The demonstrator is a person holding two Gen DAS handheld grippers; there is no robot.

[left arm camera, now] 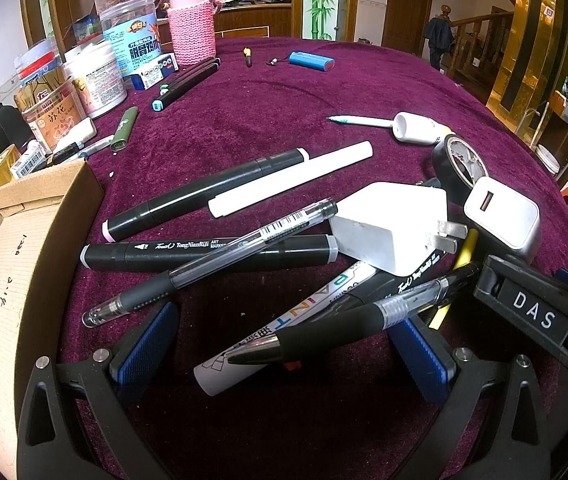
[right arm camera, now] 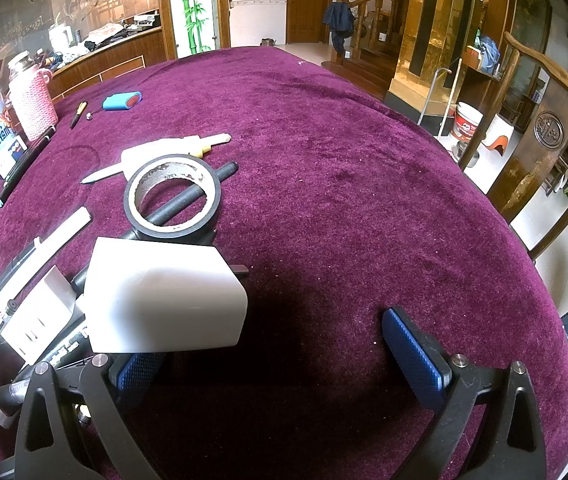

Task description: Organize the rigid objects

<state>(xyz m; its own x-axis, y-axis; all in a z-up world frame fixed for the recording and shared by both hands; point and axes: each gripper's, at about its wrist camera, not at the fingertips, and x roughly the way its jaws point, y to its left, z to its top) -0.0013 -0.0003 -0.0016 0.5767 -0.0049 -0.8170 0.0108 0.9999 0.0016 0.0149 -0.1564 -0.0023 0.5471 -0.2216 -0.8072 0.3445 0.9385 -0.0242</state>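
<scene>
Both claws spread, empty: left claw (left arm camera: 284, 340) straddles a pen (left arm camera: 364, 316) in the pile on the surface (right arm camera: 344, 160); next it likely closes, carries it to the box (left arm camera: 24, 240) at nine o'clock; right claw (right arm camera: 276, 348) hovers beside a charger (right arm camera: 164, 304)

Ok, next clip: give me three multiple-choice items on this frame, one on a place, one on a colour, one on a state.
1. Where is the cardboard box?
A. left of the pens
B. beside the tape
C. by the pink bottle

2. What colour is the tablecloth?
A. green
B. purple
C. grey

3. How are the left gripper jaws?
A. shut on a charger
B. shut, empty
C. open around a black gel pen

Answers: 1 A, it lies at the left edge of the left wrist view; 2 B, purple velvet in both views; 3 C, the pads stand apart either side of the pen.
</scene>
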